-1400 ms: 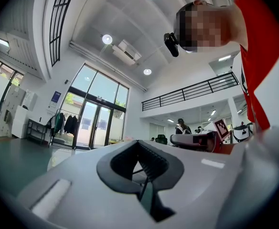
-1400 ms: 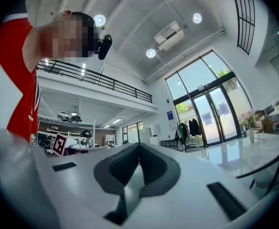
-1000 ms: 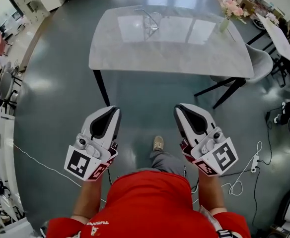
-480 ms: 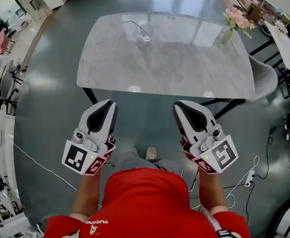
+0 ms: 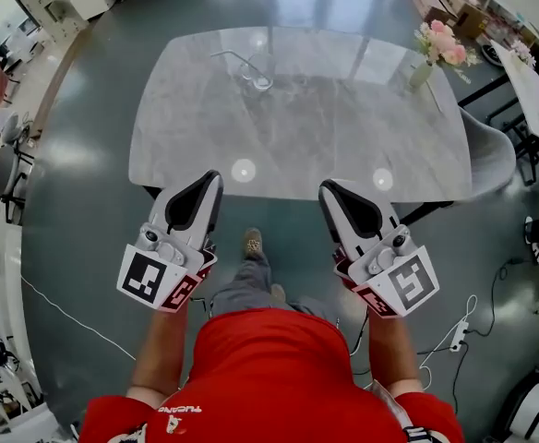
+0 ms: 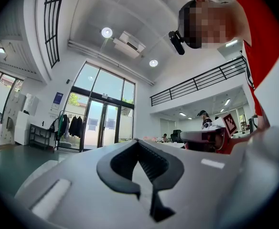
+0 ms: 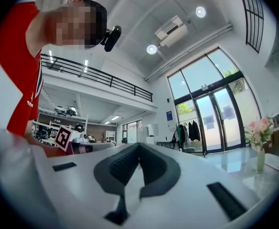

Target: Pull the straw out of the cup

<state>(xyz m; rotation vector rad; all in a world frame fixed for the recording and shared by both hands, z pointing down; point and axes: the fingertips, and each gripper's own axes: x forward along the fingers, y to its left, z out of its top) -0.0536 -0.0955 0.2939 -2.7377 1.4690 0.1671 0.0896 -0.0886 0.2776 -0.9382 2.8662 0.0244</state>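
A clear glass cup [image 5: 259, 74] stands on the far left part of the marble table [image 5: 297, 146]. A thin clear straw [image 5: 232, 56] leans out of the cup to the left. Both grippers are held level side by side at the table's near edge, well short of the cup. My left gripper [image 5: 213, 179] is shut with nothing in it, and its own view shows the jaws [image 6: 138, 142] meeting. My right gripper [image 5: 327, 190] is shut and empty too, its tips [image 7: 138, 146] together. Neither gripper view shows the cup.
A vase of pink flowers [image 5: 425, 61] stands at the table's far right, also seen as a vase [image 7: 260, 144] in the right gripper view. A grey chair [image 5: 493, 150] sits by the table's right side. Cables [image 5: 449, 340] lie on the floor at right.
The person has walked toward the table. The table and cup now lie nearer and lower in the head view, and both shut grippers have reached its near edge.
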